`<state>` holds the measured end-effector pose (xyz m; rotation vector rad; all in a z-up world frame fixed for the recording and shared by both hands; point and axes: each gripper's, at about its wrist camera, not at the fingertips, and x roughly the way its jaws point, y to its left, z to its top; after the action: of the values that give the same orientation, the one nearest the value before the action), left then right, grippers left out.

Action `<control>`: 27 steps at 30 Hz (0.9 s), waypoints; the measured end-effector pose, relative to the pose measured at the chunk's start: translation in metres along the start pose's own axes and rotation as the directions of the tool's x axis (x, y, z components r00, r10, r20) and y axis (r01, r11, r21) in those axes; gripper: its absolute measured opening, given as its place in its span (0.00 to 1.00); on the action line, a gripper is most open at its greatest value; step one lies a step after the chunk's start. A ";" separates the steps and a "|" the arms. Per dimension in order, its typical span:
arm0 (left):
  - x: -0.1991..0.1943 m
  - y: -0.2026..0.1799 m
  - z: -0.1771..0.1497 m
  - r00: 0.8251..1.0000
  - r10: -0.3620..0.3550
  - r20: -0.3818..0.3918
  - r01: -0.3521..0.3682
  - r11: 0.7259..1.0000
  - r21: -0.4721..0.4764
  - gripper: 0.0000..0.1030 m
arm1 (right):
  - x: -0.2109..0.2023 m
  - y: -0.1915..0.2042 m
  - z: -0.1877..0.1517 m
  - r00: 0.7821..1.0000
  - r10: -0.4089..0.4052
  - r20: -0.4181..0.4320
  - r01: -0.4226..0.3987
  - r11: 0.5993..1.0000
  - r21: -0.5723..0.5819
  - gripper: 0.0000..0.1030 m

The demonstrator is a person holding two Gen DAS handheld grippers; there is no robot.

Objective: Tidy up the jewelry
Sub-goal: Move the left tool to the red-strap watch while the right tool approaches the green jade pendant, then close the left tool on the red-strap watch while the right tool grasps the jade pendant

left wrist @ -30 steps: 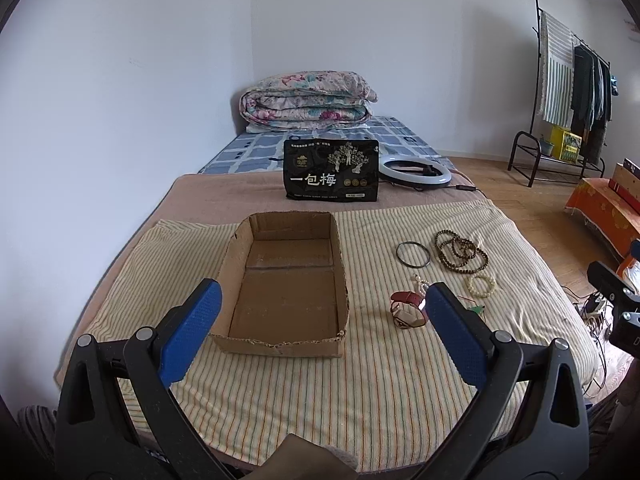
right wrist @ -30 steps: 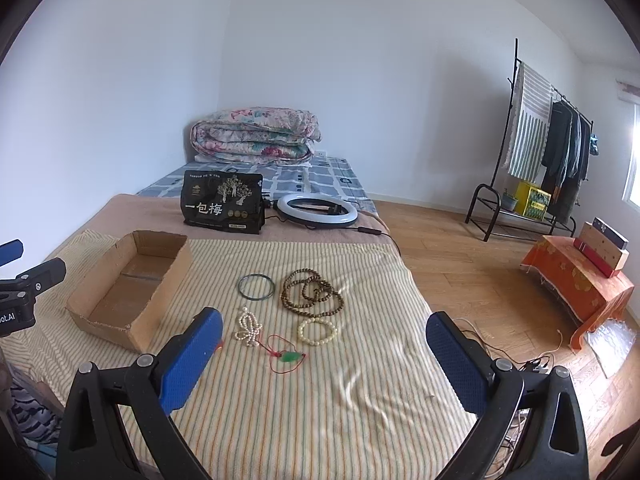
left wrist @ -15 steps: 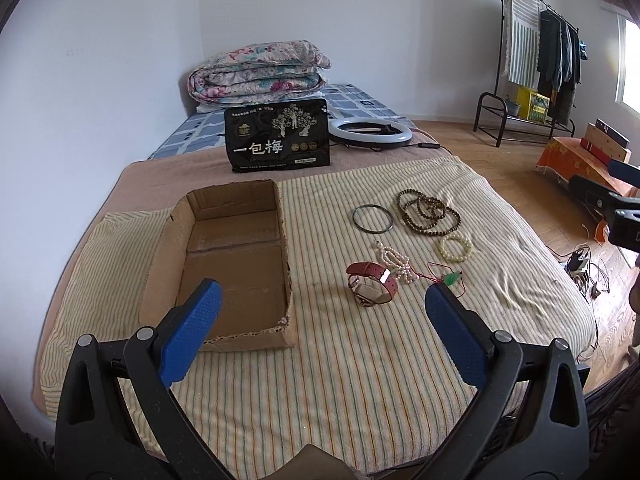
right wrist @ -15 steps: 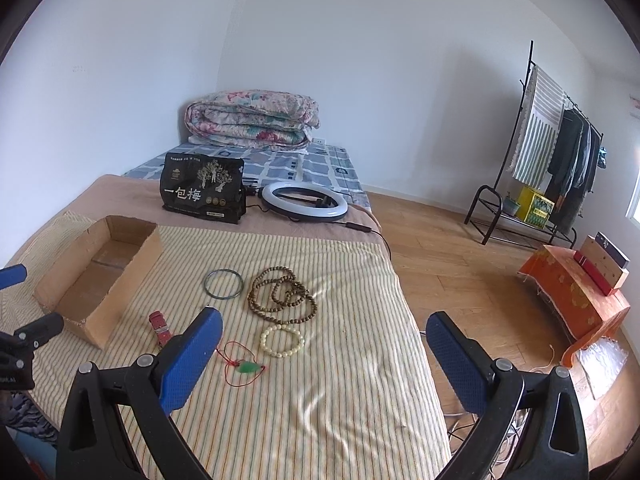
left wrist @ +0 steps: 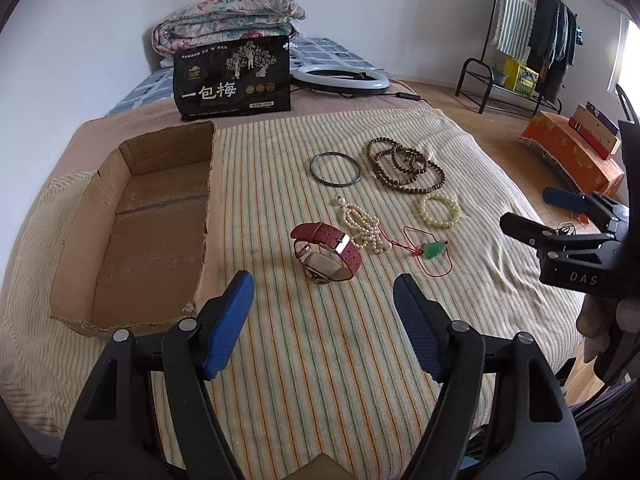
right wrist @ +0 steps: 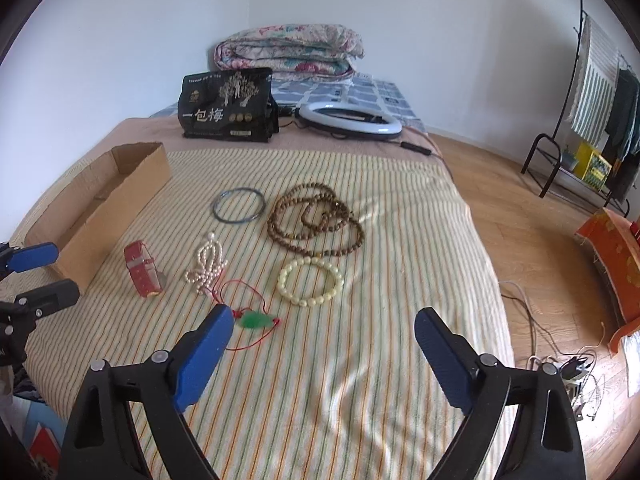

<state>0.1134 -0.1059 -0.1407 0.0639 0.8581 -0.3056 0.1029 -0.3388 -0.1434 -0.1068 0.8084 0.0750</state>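
Jewelry lies on a striped cloth beside an open cardboard box (left wrist: 156, 236) (right wrist: 100, 204). A red-strap watch (left wrist: 326, 251) (right wrist: 141, 268) sits just beyond my left gripper (left wrist: 323, 282), whose jaws are closing with nothing between them. Past it lie a pearl strand (left wrist: 362, 226) (right wrist: 208, 262), a green pendant on red cord (left wrist: 434, 250) (right wrist: 256, 320), a cream bead bracelet (left wrist: 439, 210) (right wrist: 311, 282), a dark bangle (left wrist: 335, 169) (right wrist: 239, 205) and brown prayer beads (left wrist: 404, 165) (right wrist: 316, 220). My right gripper (right wrist: 324, 316) hovers near the pendant and bracelet, jaws closing on nothing.
A black printed bag (left wrist: 232, 76) (right wrist: 228, 104) and a ring light (left wrist: 340, 78) (right wrist: 350, 118) stand behind the cloth, a folded quilt (right wrist: 288, 50) further back. The bed edge drops to wooden floor on the right, with a clothes rack (left wrist: 532, 36) and cables (right wrist: 572, 364).
Both grippers came down and forward toward the jewelry, which now looks larger. Their jaws have narrowed. The left view swung from the box toward the watch.
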 end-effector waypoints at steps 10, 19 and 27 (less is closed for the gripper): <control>0.039 -0.008 0.013 0.998 -0.012 -0.062 0.009 0.999 -0.045 0.71 | 0.039 0.014 -0.016 0.991 0.117 -0.062 -0.121 0.991 -0.062 0.81; 0.065 0.003 0.023 0.994 0.010 -0.112 -0.022 0.994 -0.105 0.71 | 0.067 0.027 -0.016 0.984 0.136 -0.112 -0.145 0.986 -0.086 0.76; 0.084 -0.001 0.024 0.988 0.017 -0.152 -0.033 0.994 -0.100 0.71 | 0.085 0.030 -0.014 0.980 0.143 -0.140 -0.153 0.987 -0.059 0.76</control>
<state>0.1829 -0.1310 -0.1881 0.0021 1.0209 -0.2348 0.1482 -0.3084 -0.2163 -0.1179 0.9488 0.2389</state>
